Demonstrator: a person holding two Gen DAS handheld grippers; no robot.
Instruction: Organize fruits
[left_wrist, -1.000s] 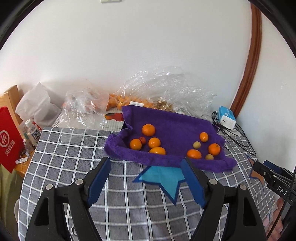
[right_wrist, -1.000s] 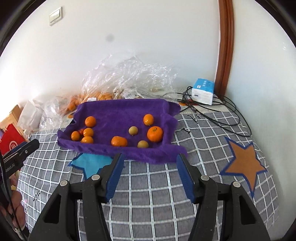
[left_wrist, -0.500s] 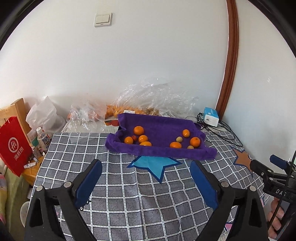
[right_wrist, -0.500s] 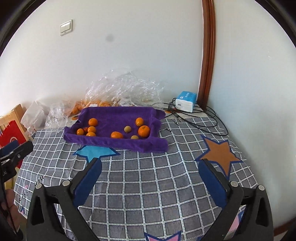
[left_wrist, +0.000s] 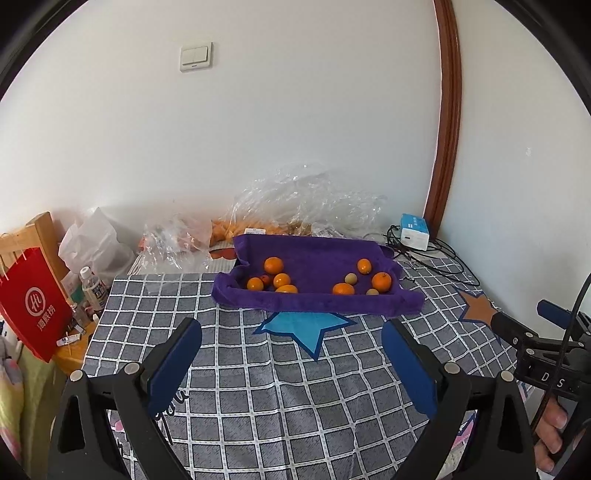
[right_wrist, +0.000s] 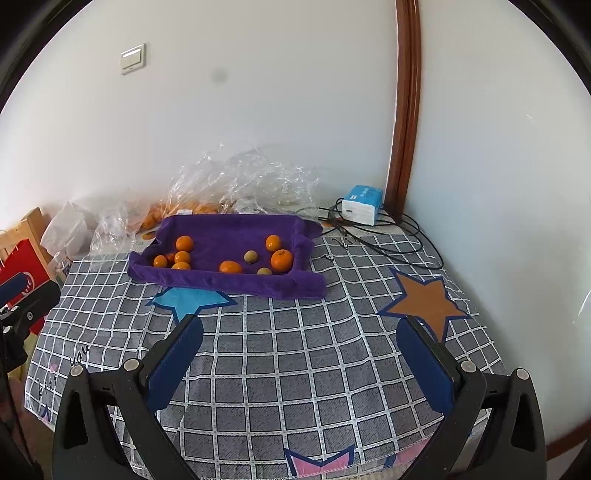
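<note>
A purple towel-lined tray (left_wrist: 317, 254) (right_wrist: 229, 225) sits at the far side of the checked table. It holds several oranges, a cluster at its left (left_wrist: 274, 265) (right_wrist: 183, 243) and others at its right (left_wrist: 381, 281) (right_wrist: 281, 259), with small yellow-green fruits (left_wrist: 351, 278) (right_wrist: 250, 256) among them. My left gripper (left_wrist: 291, 343) is open and empty, well short of the tray. My right gripper (right_wrist: 299, 339) is open and empty, also well back over the tablecloth.
Clear plastic bags (left_wrist: 306, 199) with more oranges lie behind the tray by the wall. A blue-white box (right_wrist: 361, 199) and black cables (right_wrist: 388, 236) lie at the back right. A red bag (left_wrist: 33, 302) and bottle (left_wrist: 92, 288) stand left of the table.
Both grippers have pulled back and up from the tray and opened wider. The tray looks smaller and farther now. The fruits have not moved.
</note>
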